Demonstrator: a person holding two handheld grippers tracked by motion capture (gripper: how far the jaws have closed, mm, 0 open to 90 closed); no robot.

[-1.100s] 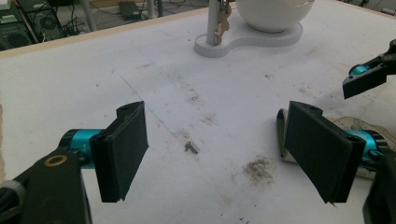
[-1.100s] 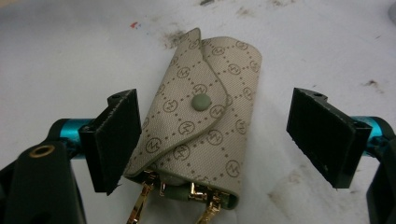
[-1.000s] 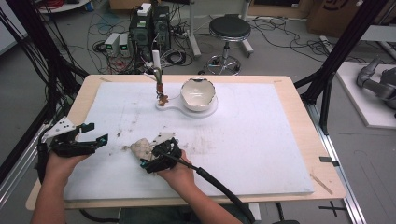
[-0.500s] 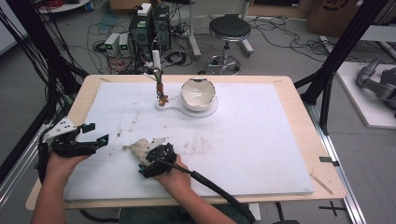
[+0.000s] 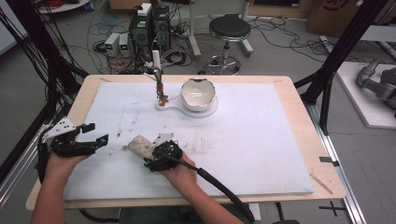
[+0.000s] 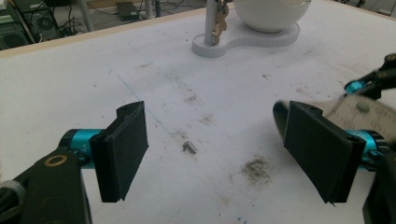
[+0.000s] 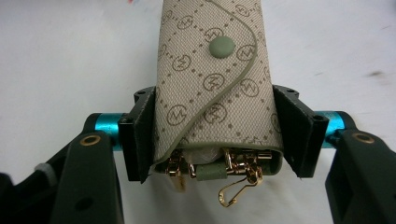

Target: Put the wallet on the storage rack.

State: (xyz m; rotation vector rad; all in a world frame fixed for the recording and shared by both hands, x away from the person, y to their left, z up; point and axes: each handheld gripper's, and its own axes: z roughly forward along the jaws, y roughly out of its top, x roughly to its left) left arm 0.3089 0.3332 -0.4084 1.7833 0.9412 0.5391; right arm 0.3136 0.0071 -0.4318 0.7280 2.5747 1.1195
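My right gripper (image 7: pixel 217 135) just clamped the key pouch (image 7: pixel 215 88); left gripper (image 6: pixel 224 154) wide open nearby; bowl stand (image 5: pixel 198 108) far, mat open.

The key pouch (image 7: pixel 212 79) runs off the right gripper view's top edge, and in the high view the right gripper (image 5: pixel 152 156) hides its near end.

Key pouch (image 5: pixel 140 144) lies on bench (image 5: pixel 280 154) near front edge, betw. right gripper (image 5: pixel 154 157) jaws; left gripper (image 5: pixel 95 134) just left; bowl (image 5: pixel 198 93) on stand (image 5: pixel 161 103) behind.
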